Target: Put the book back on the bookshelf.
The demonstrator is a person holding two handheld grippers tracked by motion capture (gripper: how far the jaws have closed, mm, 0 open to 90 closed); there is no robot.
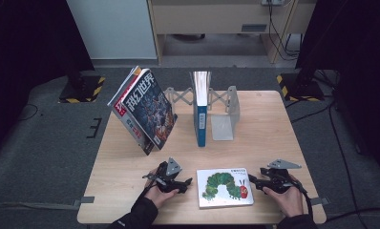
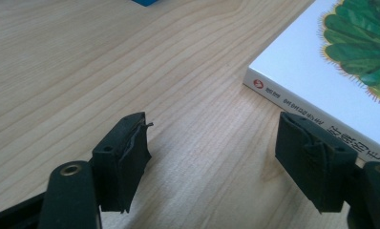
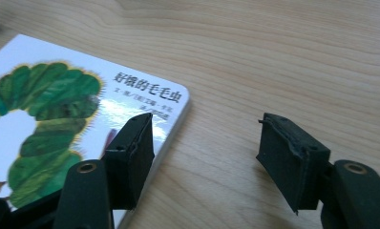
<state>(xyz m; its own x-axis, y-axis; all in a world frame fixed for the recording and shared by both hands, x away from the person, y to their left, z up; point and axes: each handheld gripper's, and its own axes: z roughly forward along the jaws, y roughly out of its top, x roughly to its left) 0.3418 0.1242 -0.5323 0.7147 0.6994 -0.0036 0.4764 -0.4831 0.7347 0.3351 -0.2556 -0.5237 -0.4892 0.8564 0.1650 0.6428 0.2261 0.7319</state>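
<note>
Lying flat at the near edge of the wooden table (image 1: 269,119) is the caterpillar picture book (image 1: 225,187), cover up, between your two hands. You are holding the left gripper (image 1: 182,182) just beside its left edge, jaws standing apart over bare wood. You are holding the right gripper (image 1: 253,180) at its right edge, jaws likewise apart, one overlapping the cover's corner. Behind, a blue book (image 1: 201,114) is standing upright in the metal book rack (image 1: 224,112); a magazine (image 1: 145,109) is leaning at its left.

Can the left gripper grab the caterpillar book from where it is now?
Probably yes. The left gripper is open right beside the caterpillar book, with just bare table between its jaws and the book's spine edge.
</note>
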